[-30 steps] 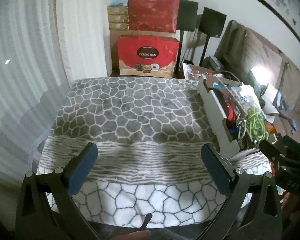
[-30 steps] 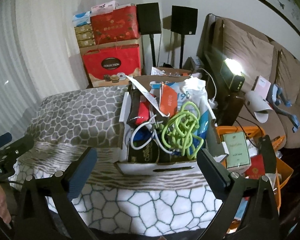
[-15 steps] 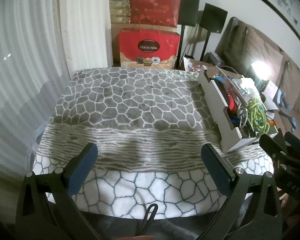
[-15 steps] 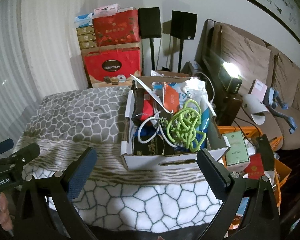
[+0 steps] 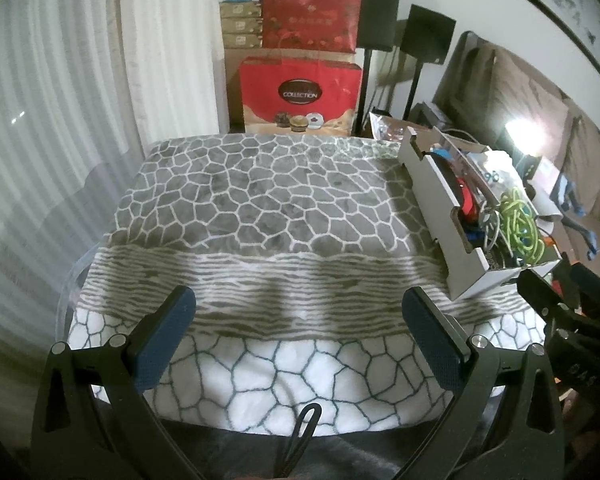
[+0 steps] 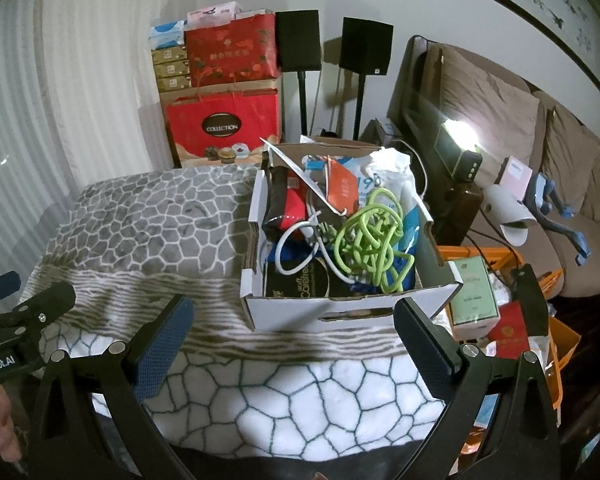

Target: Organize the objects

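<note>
A white cardboard box sits on the right side of a table under a grey-and-white patterned blanket. It holds a tangled green cord, a white cable, a red-and-black pouch, an orange packet and a white plastic bag. The box also shows at the right of the left wrist view. My right gripper is open and empty, just in front of the box. My left gripper is open and empty over the blanket's near part.
Red gift boxes and stacked cartons stand behind the table by a white curtain. Two black speakers on stands stand beyond. An orange crate with boxes and a brown sofa lie to the right.
Both grippers have drawn back and risen, so more of the blanket's near white part and the whole box show. Both stay open.
</note>
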### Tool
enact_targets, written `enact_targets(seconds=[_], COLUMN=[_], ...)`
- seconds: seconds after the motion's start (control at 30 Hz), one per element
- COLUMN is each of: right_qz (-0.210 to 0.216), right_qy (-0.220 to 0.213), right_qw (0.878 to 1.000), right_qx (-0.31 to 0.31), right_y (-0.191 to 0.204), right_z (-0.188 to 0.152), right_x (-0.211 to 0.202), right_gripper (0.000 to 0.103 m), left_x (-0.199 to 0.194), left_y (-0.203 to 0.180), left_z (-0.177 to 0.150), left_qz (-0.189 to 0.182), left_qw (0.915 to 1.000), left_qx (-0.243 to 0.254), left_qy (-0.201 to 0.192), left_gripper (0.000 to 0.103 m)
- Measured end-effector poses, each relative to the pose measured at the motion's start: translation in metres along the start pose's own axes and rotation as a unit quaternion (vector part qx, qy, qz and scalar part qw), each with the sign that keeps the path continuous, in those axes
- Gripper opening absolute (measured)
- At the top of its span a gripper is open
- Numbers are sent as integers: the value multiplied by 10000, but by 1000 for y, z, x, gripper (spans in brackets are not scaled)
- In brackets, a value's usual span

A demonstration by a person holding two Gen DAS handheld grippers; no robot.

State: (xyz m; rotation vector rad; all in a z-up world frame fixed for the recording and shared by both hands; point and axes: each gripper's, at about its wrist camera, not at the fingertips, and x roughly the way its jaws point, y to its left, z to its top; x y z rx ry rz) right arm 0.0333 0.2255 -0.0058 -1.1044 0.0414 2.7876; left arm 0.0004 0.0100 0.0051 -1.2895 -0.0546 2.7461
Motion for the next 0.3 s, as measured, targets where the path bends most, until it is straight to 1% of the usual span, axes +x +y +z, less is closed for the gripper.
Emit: enact_targets(seconds=[0.3], right_qz=[4], right_qy=[-2], right_qw=[10000], right_qx=[2], right_y=[0], right_z=[1], right_x=[-1], right_gripper=[101], left_x=[1], left_y=[-1], left_z=[-1], left_qz=[35], left_qw=[10000], left_qx=[65], left_qy=[-23], left_gripper=[103])
